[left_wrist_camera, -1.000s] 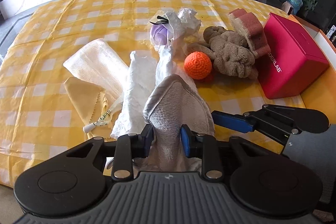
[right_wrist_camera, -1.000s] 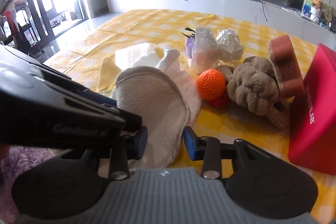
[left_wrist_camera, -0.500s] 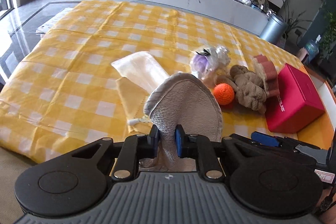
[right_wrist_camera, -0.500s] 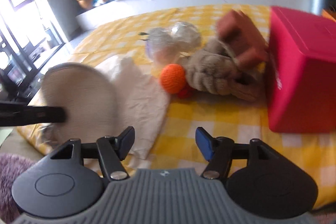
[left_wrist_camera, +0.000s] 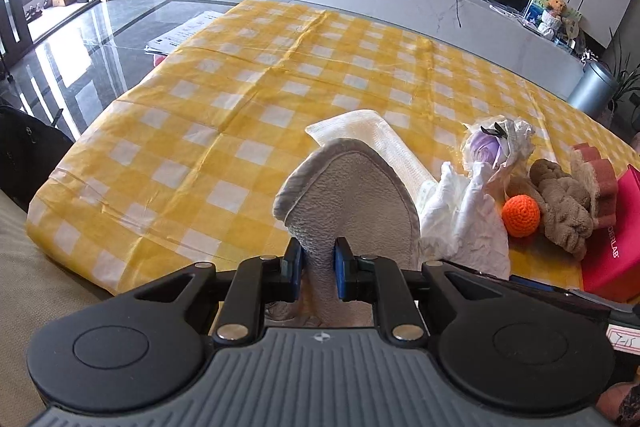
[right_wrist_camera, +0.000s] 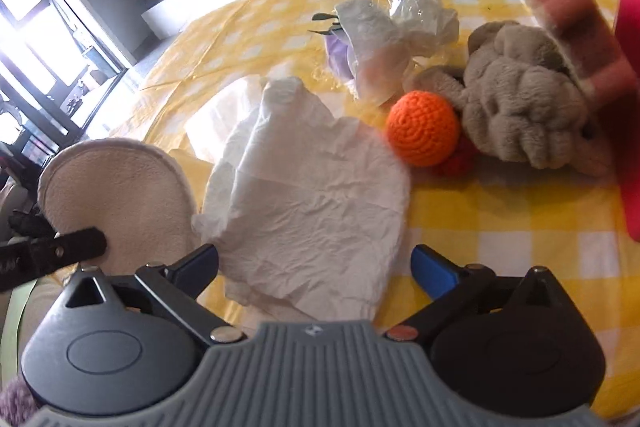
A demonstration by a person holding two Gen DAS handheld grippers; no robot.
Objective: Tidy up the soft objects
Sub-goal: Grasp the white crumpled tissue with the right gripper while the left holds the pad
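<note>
My left gripper (left_wrist_camera: 318,269) is shut on a grey padded cloth mitt (left_wrist_camera: 352,203), held upright above the near table edge; the mitt also shows in the right wrist view (right_wrist_camera: 116,195). My right gripper (right_wrist_camera: 316,267) is open and empty, low over a crumpled white cloth (right_wrist_camera: 308,199), which also shows in the left wrist view (left_wrist_camera: 464,227). Beyond lie an orange crochet ball (right_wrist_camera: 424,129), a brown plush toy (right_wrist_camera: 524,107), a red-brown sponge (right_wrist_camera: 568,15) and a plastic-wrapped purple item (right_wrist_camera: 372,47).
A red box (left_wrist_camera: 612,247) stands at the right edge of the yellow checked tablecloth (left_wrist_camera: 248,99). A folded cream towel (left_wrist_camera: 372,131) lies behind the mitt. Papers (left_wrist_camera: 180,35) lie at the table's far left. A white counter runs behind the table.
My left gripper has lifted the mitt and pulled back and left from the pile. My right gripper let go of the mitt, opened wide and moved over the white cloth.
</note>
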